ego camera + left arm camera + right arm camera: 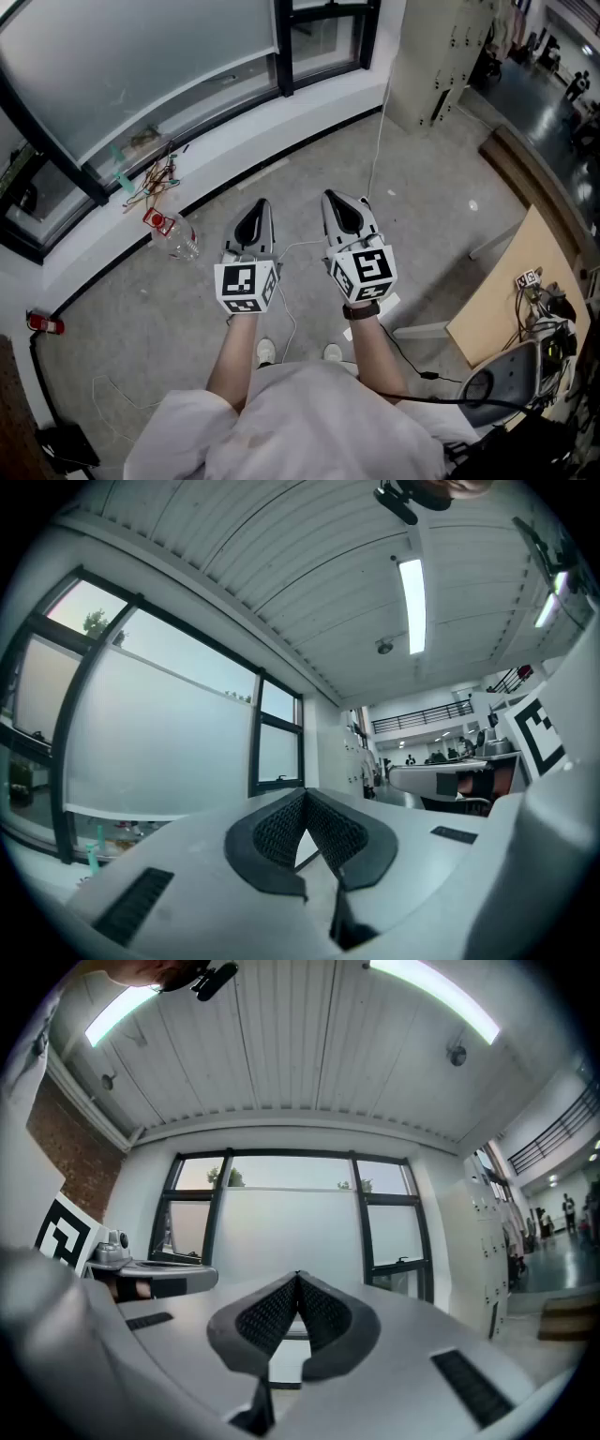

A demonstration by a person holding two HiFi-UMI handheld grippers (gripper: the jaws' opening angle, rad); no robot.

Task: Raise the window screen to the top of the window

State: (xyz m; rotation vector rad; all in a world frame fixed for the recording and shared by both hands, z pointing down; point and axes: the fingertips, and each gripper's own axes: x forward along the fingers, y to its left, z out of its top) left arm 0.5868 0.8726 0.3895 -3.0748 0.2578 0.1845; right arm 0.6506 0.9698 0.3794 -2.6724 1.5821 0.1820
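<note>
Left gripper [253,214], right gripper [339,204]: jaws together, empty. Window screen [281,1227] well ahead; probably grasp its lower edge level.

I see milky grey window screen [141,66] | black frame [282,47] around it | red container [158,221] below the window screen, on speckled grey floor [422,187] | my left gripper [260,203] and right gripper [331,196] pale grey, marker cubes [246,286] black-and-white squares, pads [272,832] black.

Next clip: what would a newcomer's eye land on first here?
The left claw and right claw, both shut and empty, are held side by side above the floor in the head view. Ahead, a pale window screen covers most of the middle pane; a red can sits on the floor below the sill.
</note>
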